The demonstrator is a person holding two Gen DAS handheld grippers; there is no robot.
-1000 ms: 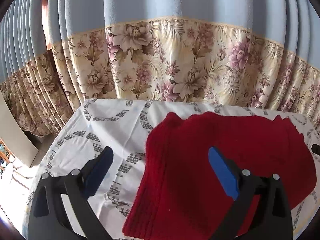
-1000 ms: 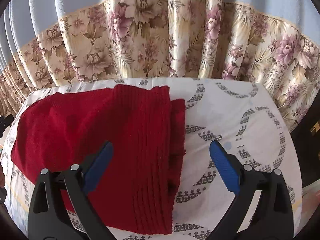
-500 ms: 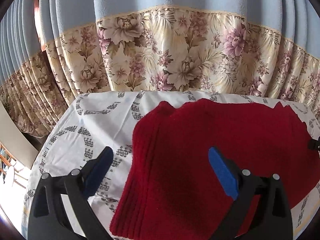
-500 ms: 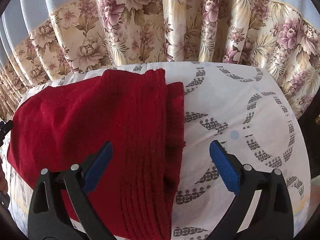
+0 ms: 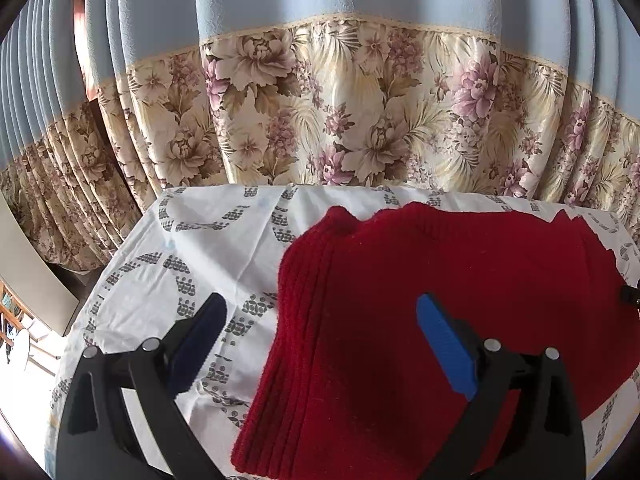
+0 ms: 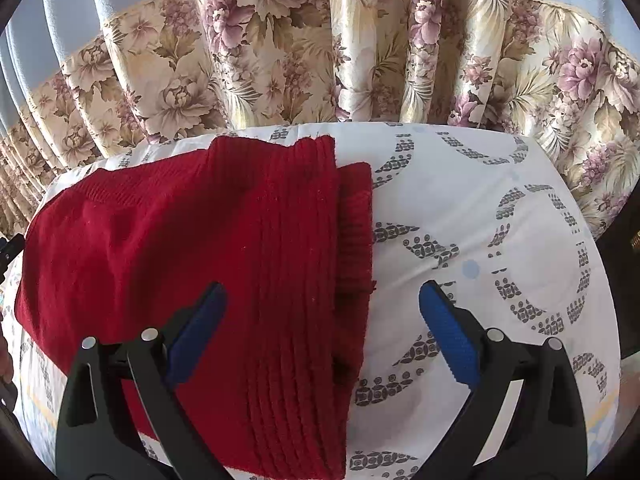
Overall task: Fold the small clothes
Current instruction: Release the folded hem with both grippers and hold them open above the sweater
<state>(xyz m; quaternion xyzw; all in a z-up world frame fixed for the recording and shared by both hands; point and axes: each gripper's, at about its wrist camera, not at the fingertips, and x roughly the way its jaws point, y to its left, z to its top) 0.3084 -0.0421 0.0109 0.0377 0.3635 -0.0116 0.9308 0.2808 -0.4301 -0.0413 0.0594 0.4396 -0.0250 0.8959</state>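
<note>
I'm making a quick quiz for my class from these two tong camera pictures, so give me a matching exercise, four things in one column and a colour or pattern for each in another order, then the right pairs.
Things:
1. knit garment
2. tablecloth
3. lower band of the curtain
4. pads of the right tongs

Descriptions:
A. white with grey dotted arcs
B. blue
C. dark red
D. cream with pink and tan flowers

Pairs: 1-C, 2-A, 3-D, 4-B

Tablecloth [image 5: 208,240]: white, grey dotted arc print, covers table
Curtain [image 5: 360,120]: blue top, beige floral lower band, pleated, hangs behind table
Trim [image 5: 344,20]: cream strip between bands
</note>
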